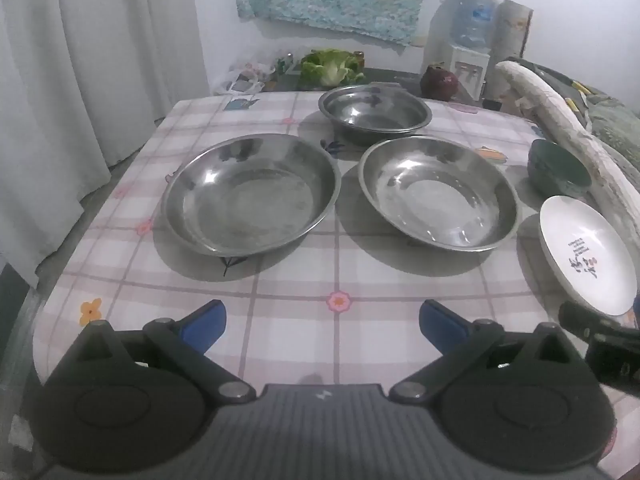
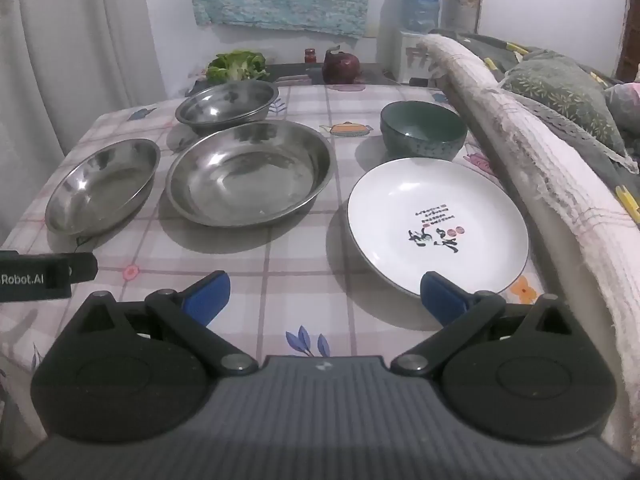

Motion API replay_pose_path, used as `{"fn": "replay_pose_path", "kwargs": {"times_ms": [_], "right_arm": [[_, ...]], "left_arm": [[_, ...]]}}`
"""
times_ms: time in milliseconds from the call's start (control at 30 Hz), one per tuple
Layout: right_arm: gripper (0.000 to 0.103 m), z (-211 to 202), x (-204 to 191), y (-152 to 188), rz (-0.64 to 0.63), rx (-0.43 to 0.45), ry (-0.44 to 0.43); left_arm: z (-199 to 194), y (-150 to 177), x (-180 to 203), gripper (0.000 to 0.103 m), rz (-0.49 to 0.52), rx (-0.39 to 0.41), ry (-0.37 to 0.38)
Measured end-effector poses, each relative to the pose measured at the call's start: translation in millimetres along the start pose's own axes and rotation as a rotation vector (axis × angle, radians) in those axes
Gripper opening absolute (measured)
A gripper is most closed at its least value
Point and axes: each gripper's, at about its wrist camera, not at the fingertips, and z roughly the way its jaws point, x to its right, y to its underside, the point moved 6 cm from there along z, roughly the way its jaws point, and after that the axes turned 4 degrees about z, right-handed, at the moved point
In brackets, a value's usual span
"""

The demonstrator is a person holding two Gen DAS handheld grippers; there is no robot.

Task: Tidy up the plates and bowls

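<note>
Hovering released and empty, both tongs, left (image 1: 322,322) and right (image 2: 324,294), risked skidding the slick white plate (image 2: 438,226) off the counter (image 2: 280,280).

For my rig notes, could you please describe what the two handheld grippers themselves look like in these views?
Both look alike. The left gripper and the right gripper each have a ribbed grey body with a small pale logo, two round black housings, black linkage arms with silver pivot pins, and blue finger pads. In the right wrist view, the left gripper's black side carries white lettering ending "Robot.AI". No cables or sleeves show.
</note>
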Motion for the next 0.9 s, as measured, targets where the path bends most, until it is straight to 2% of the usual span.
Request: {"fn": "replay_pose_path", "kwargs": {"times_ms": [400, 900], "right_arm": [[0.102, 2.6, 3.3, 0.5, 0.002, -0.013, 0.042], [0.102, 1.3, 5.0, -3.3, 0.015, -0.015, 0.033]], "left_arm": [[-0.4, 0.0, 3.5, 0.103, 0.023, -0.001, -0.018], [-2.0, -1.2, 5.3, 0.103, 0.035, -0.005, -0.039]]}}
